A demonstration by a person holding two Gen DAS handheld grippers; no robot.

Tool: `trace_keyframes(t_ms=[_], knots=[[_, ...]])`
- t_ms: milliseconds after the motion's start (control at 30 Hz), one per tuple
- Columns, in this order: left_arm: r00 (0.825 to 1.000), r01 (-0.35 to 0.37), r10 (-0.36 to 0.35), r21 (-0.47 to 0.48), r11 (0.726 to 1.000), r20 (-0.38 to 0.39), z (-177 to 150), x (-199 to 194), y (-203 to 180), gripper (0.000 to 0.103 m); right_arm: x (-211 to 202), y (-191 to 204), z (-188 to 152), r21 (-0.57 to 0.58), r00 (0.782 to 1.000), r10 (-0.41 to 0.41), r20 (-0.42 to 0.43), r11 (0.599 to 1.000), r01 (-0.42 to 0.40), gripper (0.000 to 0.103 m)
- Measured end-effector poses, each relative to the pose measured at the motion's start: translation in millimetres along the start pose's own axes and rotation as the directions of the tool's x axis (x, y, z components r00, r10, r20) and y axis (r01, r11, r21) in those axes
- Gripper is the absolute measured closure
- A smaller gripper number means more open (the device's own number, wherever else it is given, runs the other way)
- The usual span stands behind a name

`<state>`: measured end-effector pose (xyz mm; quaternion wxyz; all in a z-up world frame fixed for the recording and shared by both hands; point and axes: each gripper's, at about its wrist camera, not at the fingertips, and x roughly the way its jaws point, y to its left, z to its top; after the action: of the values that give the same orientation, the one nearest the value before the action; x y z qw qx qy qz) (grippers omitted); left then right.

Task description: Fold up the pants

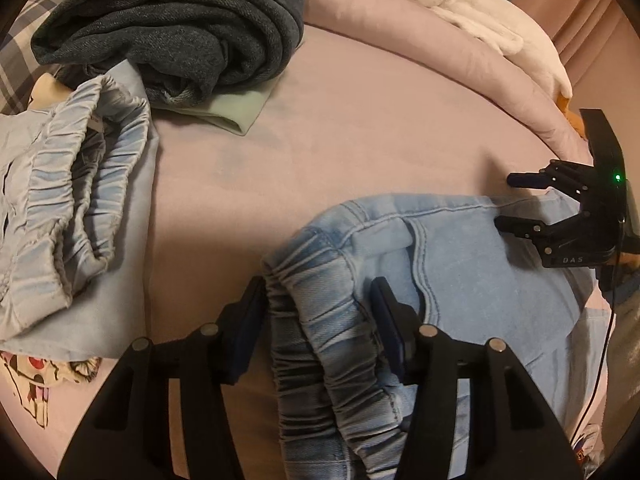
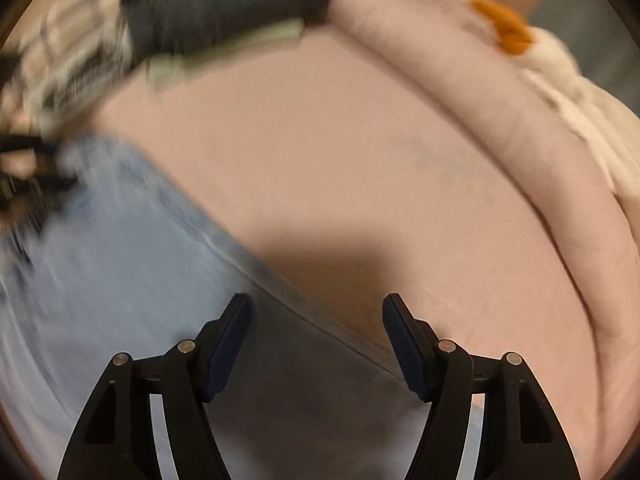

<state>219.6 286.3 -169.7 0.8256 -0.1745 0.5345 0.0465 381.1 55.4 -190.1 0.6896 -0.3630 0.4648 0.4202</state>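
Light blue denim pants (image 1: pixel 460 272) with an elastic waistband (image 1: pixel 320 344) lie on the pink bed sheet (image 1: pixel 340 140). My left gripper (image 1: pixel 320 304) is open, its two fingers on either side of the gathered waistband. My right gripper (image 1: pixel 506 202) is open over the far edge of the pants, at the right of the left wrist view. In the blurred right wrist view my right gripper (image 2: pixel 318 320) is open just above the pants (image 2: pixel 120 260), over their edge. My left gripper shows as a dark blur (image 2: pixel 24 184) at the far left there.
A pile of folded clothes sits at the back left: dark denim (image 1: pixel 180 28), a pale green piece (image 1: pixel 236 110) and light blue gathered pants (image 1: pixel 68 200). A white plush duck (image 1: pixel 480 16) lies on the rolled pink duvet (image 1: pixel 440 52) at the back right. A printed cloth (image 1: pixel 36 380) lies at the left edge.
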Motion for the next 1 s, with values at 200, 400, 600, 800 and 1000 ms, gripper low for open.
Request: trace_keyframes(t_ms=[200,400,600,800,1000], knots=[[0.999,-0.024,0.023,0.021,0.999,0.037,-1,-12,-6,0.067,-11,7,-13,-0.024,0.997,0.074,0.024,0.997,-0.073,0.089],[0.997,-0.056,0.053,0.059,0.997,0.052,-6,-8,-5,0.07,-40,21,-26,-0.036,0.995,-0.014,0.094,0.999,0.018,0.094],[0.988,-0.08,0.066,0.097,0.992,0.139,-14,-39,-19,0.072,-26,53,-33,-0.023,0.99,-0.129,0.054,0.991,0.131,0.094],[0.96,-0.115,0.067,0.165,0.979,0.273,-47,-91,-44,0.083,-109,68,-77,0.054,0.968,-0.114,0.222,0.993,0.105,0.094],[0.954,-0.032,-0.01,0.136,0.99,0.301,-80,-114,-49,0.087,-152,98,-117,0.09,0.947,-0.122,0.296,0.991,0.099,0.094]])
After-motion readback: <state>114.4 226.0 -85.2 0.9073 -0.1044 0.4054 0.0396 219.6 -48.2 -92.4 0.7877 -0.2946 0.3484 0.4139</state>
